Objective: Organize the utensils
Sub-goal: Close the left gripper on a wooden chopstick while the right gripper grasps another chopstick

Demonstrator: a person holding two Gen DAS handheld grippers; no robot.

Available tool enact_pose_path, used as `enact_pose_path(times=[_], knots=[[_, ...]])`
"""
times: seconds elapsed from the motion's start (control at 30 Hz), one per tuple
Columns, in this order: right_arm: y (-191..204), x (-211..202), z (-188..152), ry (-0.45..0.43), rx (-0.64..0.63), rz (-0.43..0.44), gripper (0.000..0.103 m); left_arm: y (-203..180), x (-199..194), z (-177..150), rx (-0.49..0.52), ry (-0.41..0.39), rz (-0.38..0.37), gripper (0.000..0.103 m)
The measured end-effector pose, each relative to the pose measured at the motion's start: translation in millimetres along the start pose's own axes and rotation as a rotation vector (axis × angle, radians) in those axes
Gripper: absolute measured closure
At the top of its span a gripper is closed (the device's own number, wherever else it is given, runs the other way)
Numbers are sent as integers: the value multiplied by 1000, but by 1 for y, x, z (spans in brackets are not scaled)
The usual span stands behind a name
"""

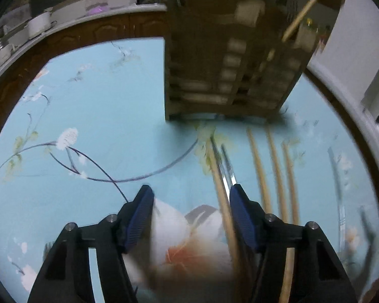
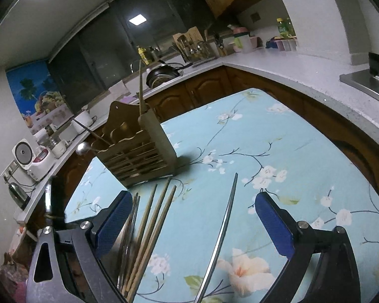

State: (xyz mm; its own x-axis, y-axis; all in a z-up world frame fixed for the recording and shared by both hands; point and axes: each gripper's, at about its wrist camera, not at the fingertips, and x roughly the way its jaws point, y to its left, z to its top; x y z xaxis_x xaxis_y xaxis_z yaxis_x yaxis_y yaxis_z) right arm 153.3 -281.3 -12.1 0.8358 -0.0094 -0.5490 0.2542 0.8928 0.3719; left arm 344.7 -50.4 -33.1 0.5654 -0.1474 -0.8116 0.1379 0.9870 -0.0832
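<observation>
A brown slatted wooden utensil holder (image 1: 230,58) (image 2: 141,151) stands on the blue floral tablecloth, with one wooden chopstick (image 2: 140,88) upright in it and a metal spoon (image 2: 84,148) leaning out its left side. Several wooden chopsticks (image 1: 275,166) (image 2: 151,227) and metal chopsticks (image 1: 226,166) (image 2: 128,229) lie in front of it. A single curved metal chopstick (image 2: 222,234) lies between the right fingers. My left gripper (image 1: 190,197) is open and empty above the table, its right finger near the metal chopsticks. My right gripper (image 2: 192,217) is open and empty.
The tablecloth (image 2: 278,139) covers the table. A white counter (image 2: 290,70) with brown cabinets wraps around behind, holding a pan (image 2: 164,72), jars, cups and a white appliance (image 2: 30,159). A steel hob (image 2: 369,83) sits at the right.
</observation>
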Motion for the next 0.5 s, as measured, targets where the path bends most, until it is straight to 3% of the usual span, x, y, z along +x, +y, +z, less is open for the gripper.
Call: enact_pose_path(times=[0.17,0.27,0.4,0.5], knots=[[5,14,2,21,-9,14,4,13,-1,-9,33,8,28,37],[13,27,1,42,-24,28,5,28,-11,-13,1,24,16,42],[25,48,1,82,-45,42,8,36,-17,-5,-75,5,-61,42],[25,56,3,87,-26,36,8,26,-11,2,-70,12,-127,42]])
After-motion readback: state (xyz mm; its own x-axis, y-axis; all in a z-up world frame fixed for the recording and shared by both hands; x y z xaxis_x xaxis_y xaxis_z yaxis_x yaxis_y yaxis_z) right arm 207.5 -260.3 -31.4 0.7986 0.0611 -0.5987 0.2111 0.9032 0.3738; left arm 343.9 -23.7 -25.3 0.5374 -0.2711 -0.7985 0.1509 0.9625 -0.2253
